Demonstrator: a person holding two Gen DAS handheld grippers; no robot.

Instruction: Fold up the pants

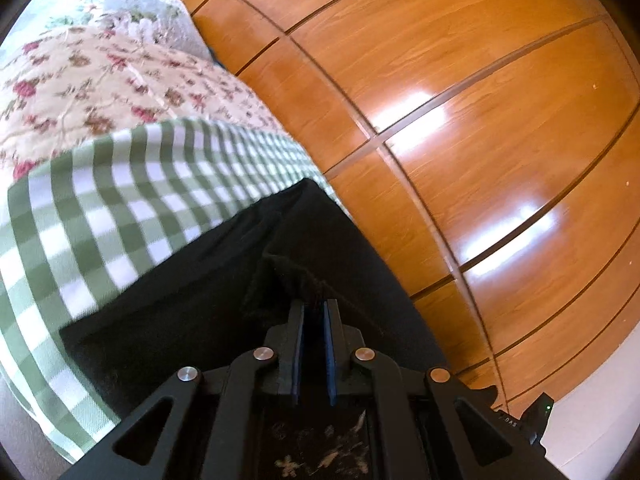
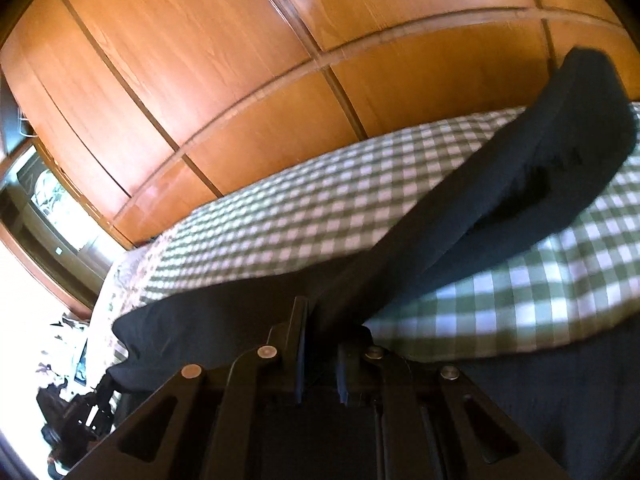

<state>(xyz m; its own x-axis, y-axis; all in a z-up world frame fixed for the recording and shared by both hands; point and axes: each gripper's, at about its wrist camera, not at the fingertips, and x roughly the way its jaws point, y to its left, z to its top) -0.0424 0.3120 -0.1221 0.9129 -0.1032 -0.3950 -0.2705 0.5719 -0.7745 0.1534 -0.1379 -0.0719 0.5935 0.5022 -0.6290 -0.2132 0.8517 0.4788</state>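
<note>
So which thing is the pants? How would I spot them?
Find the big shiny wooden wardrobe, then the bed in front of it with the green-and-white checked cover. The pants lie across that cover, and each tool pinches a bit of them. They are the only plain dark cloth there; everything around them is checked or flowery.

left gripper (image 1: 314, 306) clamped, right gripper (image 2: 320, 312) seemingly clamped
</note>
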